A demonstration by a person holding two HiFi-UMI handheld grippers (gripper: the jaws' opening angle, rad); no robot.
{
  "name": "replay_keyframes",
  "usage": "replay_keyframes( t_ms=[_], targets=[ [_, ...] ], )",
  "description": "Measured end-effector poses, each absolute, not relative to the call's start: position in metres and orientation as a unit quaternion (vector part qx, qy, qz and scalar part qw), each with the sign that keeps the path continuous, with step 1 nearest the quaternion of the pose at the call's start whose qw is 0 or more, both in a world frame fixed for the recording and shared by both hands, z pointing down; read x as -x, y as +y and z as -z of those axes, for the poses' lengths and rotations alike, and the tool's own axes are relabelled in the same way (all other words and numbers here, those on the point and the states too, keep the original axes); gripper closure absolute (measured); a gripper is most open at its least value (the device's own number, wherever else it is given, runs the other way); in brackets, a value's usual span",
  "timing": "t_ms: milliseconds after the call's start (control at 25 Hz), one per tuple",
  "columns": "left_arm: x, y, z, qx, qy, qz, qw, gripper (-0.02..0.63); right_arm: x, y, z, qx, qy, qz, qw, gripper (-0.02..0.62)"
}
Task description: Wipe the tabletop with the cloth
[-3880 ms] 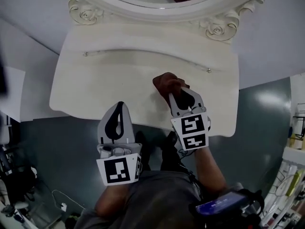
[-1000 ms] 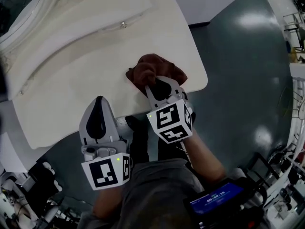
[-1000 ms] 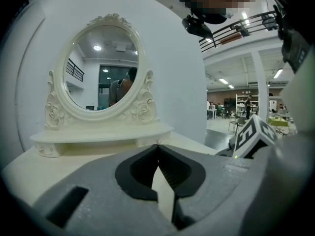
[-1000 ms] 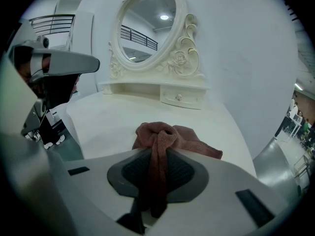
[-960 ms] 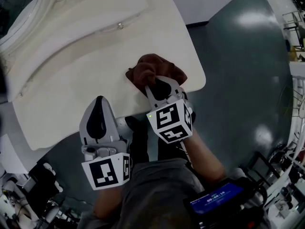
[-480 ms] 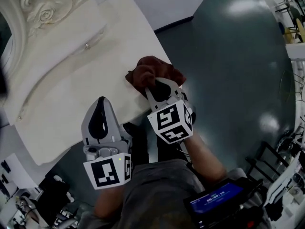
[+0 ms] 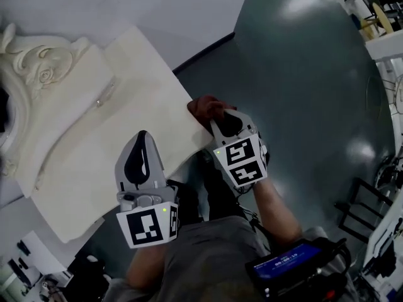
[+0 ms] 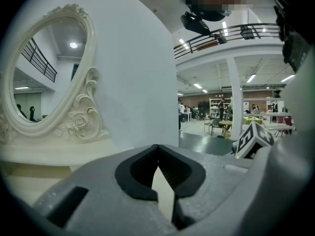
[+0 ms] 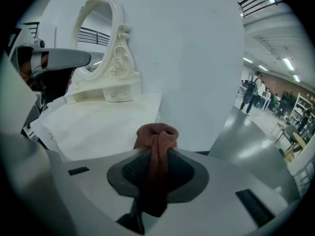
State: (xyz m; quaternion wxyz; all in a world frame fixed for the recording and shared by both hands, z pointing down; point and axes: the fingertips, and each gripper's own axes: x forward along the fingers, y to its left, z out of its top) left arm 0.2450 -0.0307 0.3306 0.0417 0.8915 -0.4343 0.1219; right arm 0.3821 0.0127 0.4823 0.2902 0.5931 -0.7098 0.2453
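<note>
Right tongs (image 7: 218, 115) clamp a bunched fold of the cloth (image 7: 203, 107), at the tabletop (image 7: 113, 131) corner well apart from the mirror (image 7: 33, 52); left tongs (image 7: 141, 136), nearer the mirror, are closed on nothing. Any stroke further from the mirror could drag the cloth off the edge. Only the head view shows that edge; the right gripper view shows the pinch.

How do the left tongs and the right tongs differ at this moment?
The left tongs are shut on nothing; the right tongs are shut on the reddish-brown cloth. In the head view the left tongs lie over the near edge of the tabletop, the right tongs at its corner. Both carry marker cubes.
</note>
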Motion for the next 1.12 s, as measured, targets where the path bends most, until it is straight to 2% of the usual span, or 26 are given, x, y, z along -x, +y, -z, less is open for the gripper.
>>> replay_keyframes(
  t_ms=[280,480,840,1120],
  targets=[
    [-0.265,-0.038,-0.275,-0.901,-0.424,-0.094,0.011,0.592,-0.424,0.007,-0.412,-0.641,-0.693,-0.229,0.236,0.515],
    [-0.249,-0.033,-0.218,-0.896,-0.438,-0.068,-0.008,0.592,-0.410,-0.003,-0.320,-0.656,-0.714,-0.169,0.178,0.515],
    [-0.146,-0.033,-0.146,-0.847,-0.528,-0.017,-0.059,0.592,-0.291,-0.025,-0.191,-0.604,-0.792,-0.032,0.085,0.515],
    [-0.051,-0.012,-0.129,-0.811,-0.582,-0.017,-0.067,0.592,-0.168,-0.016,-0.167,-0.537,-0.842,0.003,0.058,0.515]
  ],
)
